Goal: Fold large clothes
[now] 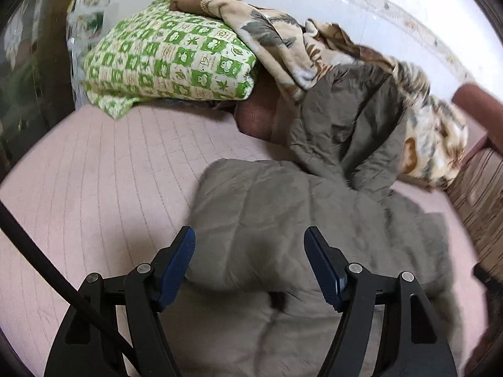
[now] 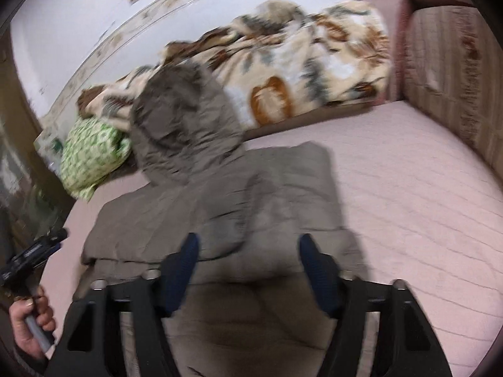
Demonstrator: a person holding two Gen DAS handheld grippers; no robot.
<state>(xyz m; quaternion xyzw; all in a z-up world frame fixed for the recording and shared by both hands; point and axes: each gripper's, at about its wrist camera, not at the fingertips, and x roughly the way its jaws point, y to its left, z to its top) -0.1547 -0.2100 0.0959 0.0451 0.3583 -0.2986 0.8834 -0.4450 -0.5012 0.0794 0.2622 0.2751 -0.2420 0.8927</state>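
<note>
A grey-brown quilted hooded coat [image 1: 283,220] lies on the pink quilted bed [image 1: 94,172], its sleeves folded in and its hood [image 1: 345,119] resting against the bedding at the back. My left gripper [image 1: 250,248] is open and empty, hovering just above the coat's lower left part. In the right wrist view the coat [image 2: 220,207] lies straight ahead, hood [image 2: 182,119] at the far end. My right gripper [image 2: 248,260] is open and empty above the coat's lower part. The left gripper [image 2: 34,251] shows at the left edge, held in a hand.
A green-and-white patterned pillow [image 1: 169,56] and a cream leaf-print blanket [image 1: 283,40] are piled along the wall behind the coat. A brown wooden footboard [image 2: 449,72] bounds the bed on the right. Bare pink bed surface [image 2: 408,188] lies right of the coat.
</note>
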